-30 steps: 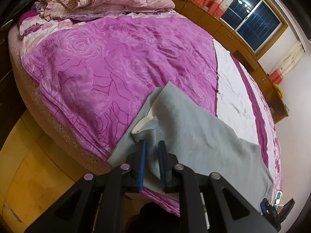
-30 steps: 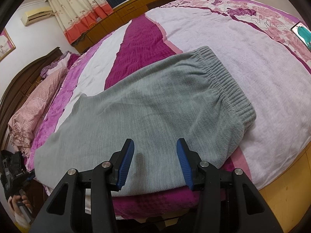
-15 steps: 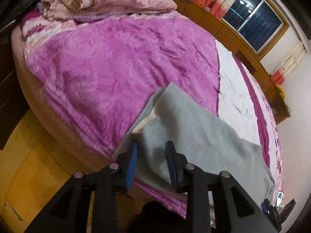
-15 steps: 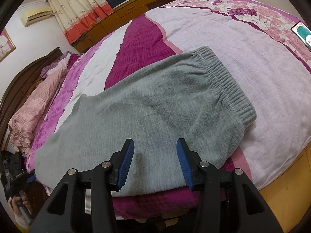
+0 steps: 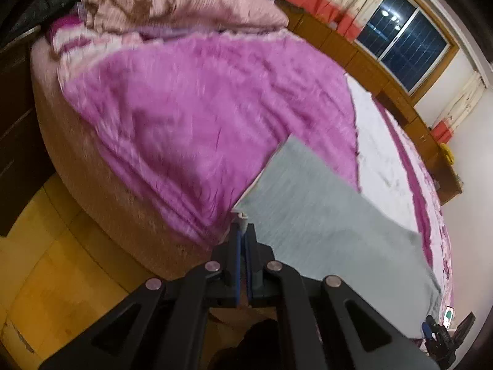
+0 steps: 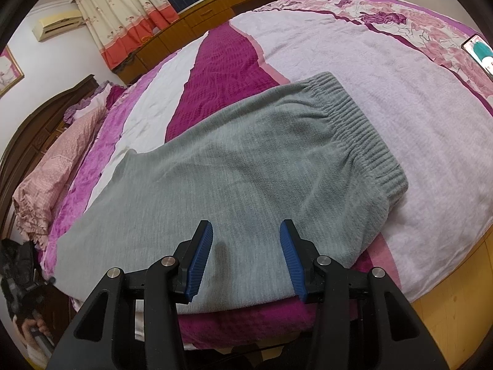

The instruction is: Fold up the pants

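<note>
While the grey pants (image 6: 234, 166) lie flat along the bed's (image 6: 416, 117) near edge, the left tongs (image 5: 243, 231) pinch their hem corner; the right tongs (image 6: 246, 237) hover released above them.

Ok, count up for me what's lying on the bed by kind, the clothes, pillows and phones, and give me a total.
Pants: 1, the grey pants, their leg end pinched in the left gripper
Pillows: 1, the pink pillow at the headboard
Phones: 1, the phone near the far edge of the bed
Total: 3
</note>
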### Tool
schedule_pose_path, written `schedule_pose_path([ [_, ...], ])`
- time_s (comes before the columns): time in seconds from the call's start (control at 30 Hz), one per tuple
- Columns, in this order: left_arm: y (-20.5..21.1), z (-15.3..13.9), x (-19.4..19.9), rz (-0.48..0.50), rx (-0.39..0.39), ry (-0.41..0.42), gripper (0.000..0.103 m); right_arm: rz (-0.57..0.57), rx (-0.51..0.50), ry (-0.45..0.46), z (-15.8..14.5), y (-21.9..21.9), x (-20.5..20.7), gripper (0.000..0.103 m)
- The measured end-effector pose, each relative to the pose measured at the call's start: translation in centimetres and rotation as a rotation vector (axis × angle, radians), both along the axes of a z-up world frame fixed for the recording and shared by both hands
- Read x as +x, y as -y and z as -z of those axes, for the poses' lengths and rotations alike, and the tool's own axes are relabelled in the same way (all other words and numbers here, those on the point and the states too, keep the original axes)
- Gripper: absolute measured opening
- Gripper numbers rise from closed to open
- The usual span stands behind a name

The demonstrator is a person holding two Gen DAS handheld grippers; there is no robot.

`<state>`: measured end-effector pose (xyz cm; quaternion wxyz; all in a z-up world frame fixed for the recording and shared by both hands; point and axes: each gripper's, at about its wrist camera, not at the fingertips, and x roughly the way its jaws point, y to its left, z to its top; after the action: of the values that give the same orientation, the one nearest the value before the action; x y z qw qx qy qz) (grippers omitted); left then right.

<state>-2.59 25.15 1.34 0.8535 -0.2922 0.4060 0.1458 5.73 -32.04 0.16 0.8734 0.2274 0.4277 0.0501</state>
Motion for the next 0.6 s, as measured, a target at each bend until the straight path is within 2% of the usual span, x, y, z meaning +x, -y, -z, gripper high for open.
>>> schedule_pose_path([
  [0.17, 1.1, -0.2, 0.6, 0.023, 0.106, -0.064, 0.005, -0.004, -0.003, -0.002, 0.0, 0.0, -0.1, 0.039],
  [0.3, 2.0, -2.9, -0.3, 0.037, 0.209, -0.04, 0.005, -0.007, -0.027, -0.013, -0.5, -0.4, -0.1, 0.039],
  [0.43, 2.9, -5.2, 0.8, 0.083, 0.229, -0.002, 0.007, -0.044, -0.057, 0.028, -2.3, -1.2, 0.3, 0.039],
  [0.6, 5.0, -4.7, 4.6, 0.177, 0.239, -0.002, 0.008, -0.062, -0.106, 0.06, -3.9, -1.1, 3.2, 0.039],
])
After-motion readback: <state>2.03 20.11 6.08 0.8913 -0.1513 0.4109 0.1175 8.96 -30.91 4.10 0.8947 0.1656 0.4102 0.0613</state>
